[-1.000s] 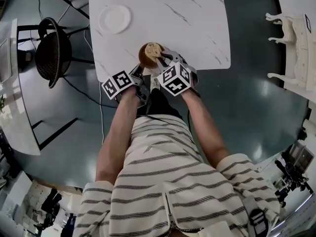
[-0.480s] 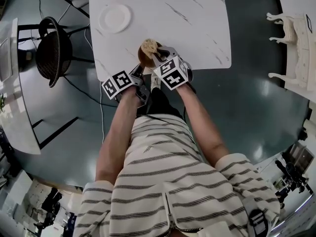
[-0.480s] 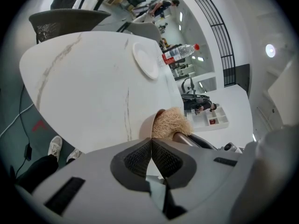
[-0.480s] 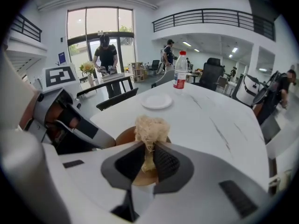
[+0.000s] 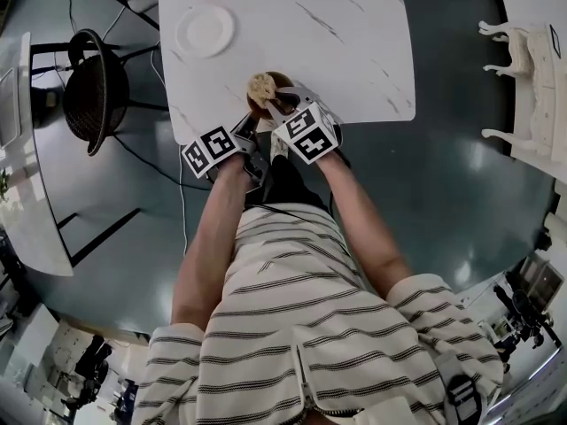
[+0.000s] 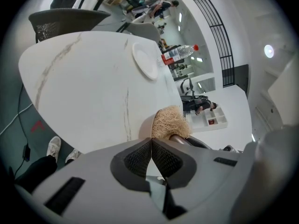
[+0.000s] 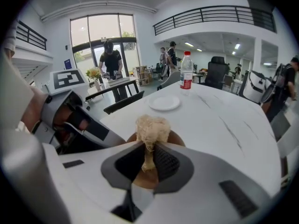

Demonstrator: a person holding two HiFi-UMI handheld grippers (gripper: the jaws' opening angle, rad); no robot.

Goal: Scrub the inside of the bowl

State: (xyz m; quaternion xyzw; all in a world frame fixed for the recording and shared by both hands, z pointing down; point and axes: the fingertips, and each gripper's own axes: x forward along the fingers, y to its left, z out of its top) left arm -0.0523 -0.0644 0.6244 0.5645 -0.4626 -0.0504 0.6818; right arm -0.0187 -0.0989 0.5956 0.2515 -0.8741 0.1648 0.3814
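white worktop (image 5: 337, 25), far end cut off by the frame. bowl (image 7: 176, 138) sits at its near edge, mostly hidden behind both tools. right tool (image 7: 149, 147) clamped on the fibrous scrubber (image 7: 152, 127), over the bowl. left tool (image 6: 151, 141) jaws together; rim contact unclear.

"What's the bowl (image 7: 176, 137) like?"

"Small, round and brown. It sits upright on the white table (image 5: 337, 42), close to the near edge."

"And the scrubber (image 7: 152, 127)?"

"A pale, straw-coloured wad of fibres, bushy on top. A thin tail hangs down, pinched between the jaws of the right gripper (image 7: 148, 158). It stands over the bowl's hollow, rising above the rim — whether it touches the inside, I cannot tell."
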